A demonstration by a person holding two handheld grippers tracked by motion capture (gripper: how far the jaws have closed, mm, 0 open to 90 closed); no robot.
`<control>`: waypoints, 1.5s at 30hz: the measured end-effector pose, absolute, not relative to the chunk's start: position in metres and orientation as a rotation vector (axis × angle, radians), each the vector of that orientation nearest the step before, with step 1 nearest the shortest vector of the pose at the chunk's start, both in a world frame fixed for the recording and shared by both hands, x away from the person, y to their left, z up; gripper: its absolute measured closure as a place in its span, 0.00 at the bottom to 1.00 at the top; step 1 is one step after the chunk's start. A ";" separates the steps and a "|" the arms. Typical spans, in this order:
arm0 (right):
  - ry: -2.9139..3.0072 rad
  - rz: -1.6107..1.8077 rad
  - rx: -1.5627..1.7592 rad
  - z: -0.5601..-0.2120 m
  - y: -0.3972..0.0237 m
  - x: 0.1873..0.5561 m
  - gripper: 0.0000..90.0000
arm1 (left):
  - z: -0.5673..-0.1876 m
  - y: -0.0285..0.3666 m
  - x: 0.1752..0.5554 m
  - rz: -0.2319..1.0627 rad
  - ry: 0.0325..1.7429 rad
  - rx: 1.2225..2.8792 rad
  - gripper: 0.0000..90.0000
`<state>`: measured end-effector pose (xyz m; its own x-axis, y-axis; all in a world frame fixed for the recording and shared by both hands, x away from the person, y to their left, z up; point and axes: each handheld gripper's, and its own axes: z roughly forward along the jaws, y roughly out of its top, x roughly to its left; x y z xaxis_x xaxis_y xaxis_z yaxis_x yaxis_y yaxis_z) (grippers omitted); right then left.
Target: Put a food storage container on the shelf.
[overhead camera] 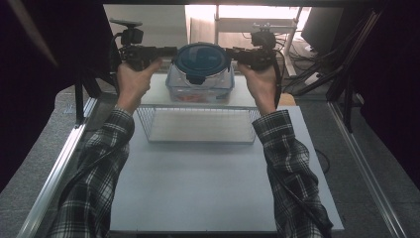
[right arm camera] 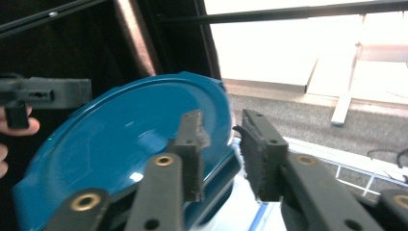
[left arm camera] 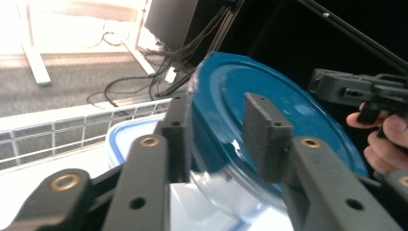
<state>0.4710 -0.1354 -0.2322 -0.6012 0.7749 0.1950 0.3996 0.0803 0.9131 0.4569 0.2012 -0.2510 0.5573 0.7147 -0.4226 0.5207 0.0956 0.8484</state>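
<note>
The left hand-held gripper [overhead camera: 171,50] meets the left rim of the blue lid [overhead camera: 202,58], and in the left gripper view its jaws straddle the lid's [left arm camera: 288,106] edge with one pad above and one pad beneath; whether they press on it cannot be settled. The right hand-held gripper [overhead camera: 233,52] comes in from the opposite side; in the right gripper view one pad lies over the lid's [right arm camera: 120,139] top and the other stands just off the rim, with a gap showing, so this gripper is judged open around the edge, not clamped. The lid sits on a clear container [overhead camera: 200,85], which appears raised above the far end of the white counter [overhead camera: 198,183], just beyond a wire basket [overhead camera: 198,124]. Something orange shows faintly through the container wall; its nature cannot be told. Judgement on handling: the container looks like rigid glass or hard plastic, so stiff, smooth, likely slippery under the pads, and breakable if dropped. The lid is stiff plastic with a latch tab at the front. The rim at two opposite sides is the sound place to hold it, keeping it level; a grip on the lid alone risks separation if the latches are not fastened.
</note>
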 end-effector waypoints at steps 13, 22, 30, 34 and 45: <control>2.220 1.417 1.043 -0.253 -0.138 0.429 0.99 | -0.279 0.199 0.421 0.262 1.016 1.716 0.99; 2.209 1.393 1.115 -0.264 -0.131 0.454 0.99 | -0.277 0.184 0.432 0.291 1.049 1.726 0.97; 2.197 1.381 1.123 -0.265 -0.131 0.459 0.99 | -0.277 0.182 0.434 0.296 1.049 1.730 0.97; 2.192 1.397 1.087 -0.266 -0.133 0.457 0.95 | -0.280 0.185 0.431 0.286 1.033 1.716 0.88; 2.224 1.441 1.018 -0.273 -0.139 0.443 0.73 | -0.292 0.188 0.415 0.336 0.965 1.763 0.54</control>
